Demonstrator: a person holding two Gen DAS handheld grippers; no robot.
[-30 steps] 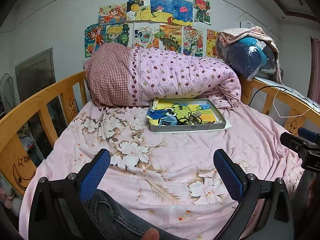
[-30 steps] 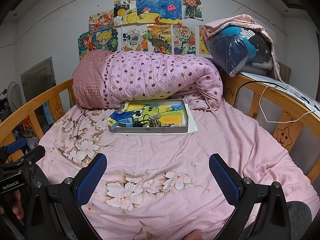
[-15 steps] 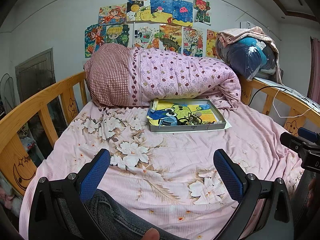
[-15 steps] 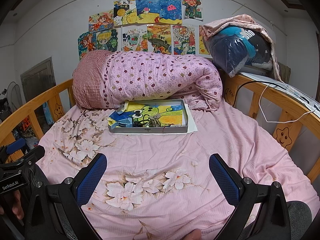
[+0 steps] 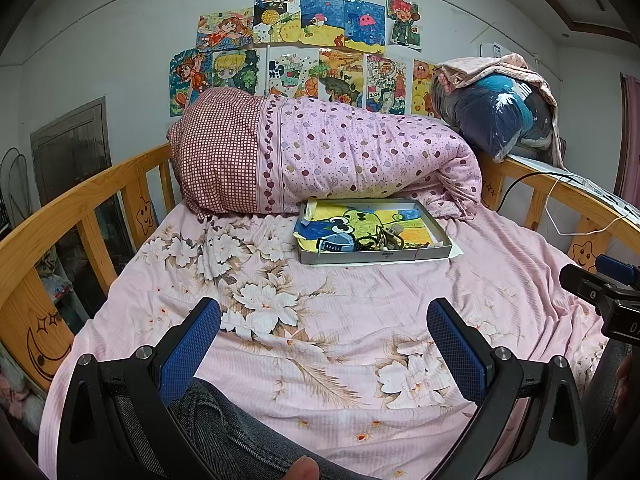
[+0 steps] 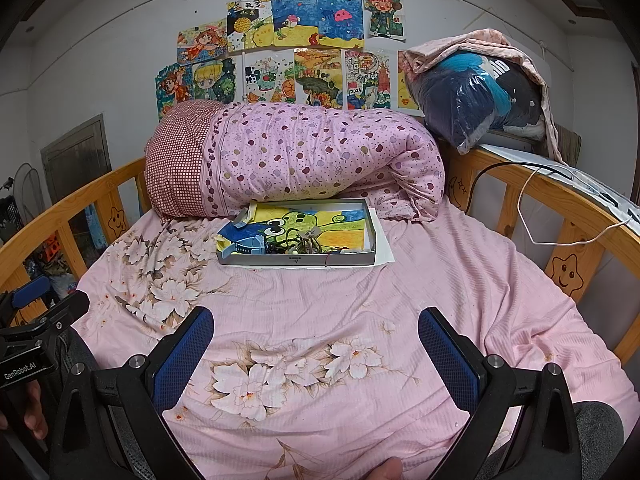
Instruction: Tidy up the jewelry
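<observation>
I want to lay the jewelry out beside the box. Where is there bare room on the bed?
Free: the sheet between the box and both open grippers, and right toward the rail. Crowded: behind the box, against the rolled quilt.

Bed [image 5: 360,300] bears tray [image 5: 376,257]; rolled quilt [image 5: 340,152].

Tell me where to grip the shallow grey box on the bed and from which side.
Probably grip the shallow grey box by its near wall, coming from the foot of the bed: that low thin edge faces both open grippers, while the rolled quilt crowds the far side.
</observation>
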